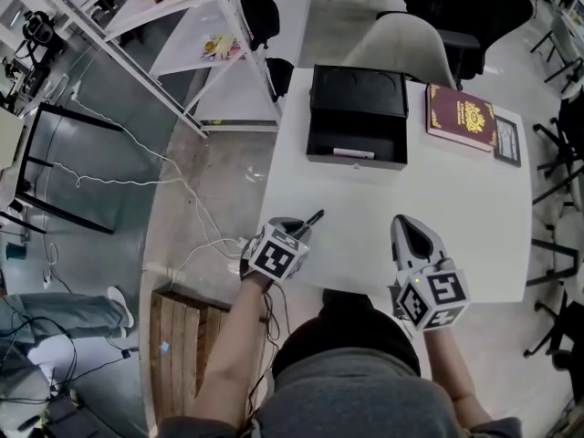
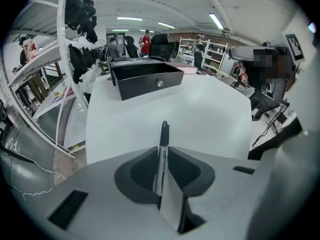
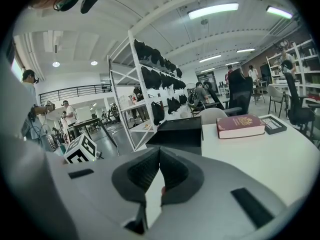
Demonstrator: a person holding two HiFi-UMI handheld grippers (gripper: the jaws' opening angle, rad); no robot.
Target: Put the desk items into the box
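The left tool [image 2: 161, 154] is clamped on a black pen [image 2: 163, 134] whose tip juts out over the worktop [image 2: 200, 114]. The right tool [image 3: 159, 156] has its jaws together, empty. Farther off sits the black box [image 2: 145, 79], and only the head view shows a marker [image 1: 353, 153] inside it.

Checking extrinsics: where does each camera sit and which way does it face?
Head view: on the person's head, facing steeply down at the white table; both forearms, the left gripper and the right gripper show.
Left gripper view: on the left gripper, facing along its fingers, shut on a marker, across the table to the black box.
Right gripper view: on the right gripper, facing along its closed fingers to the box and red book; the left gripper's cube shows at left.
Shared: all three show the black box.
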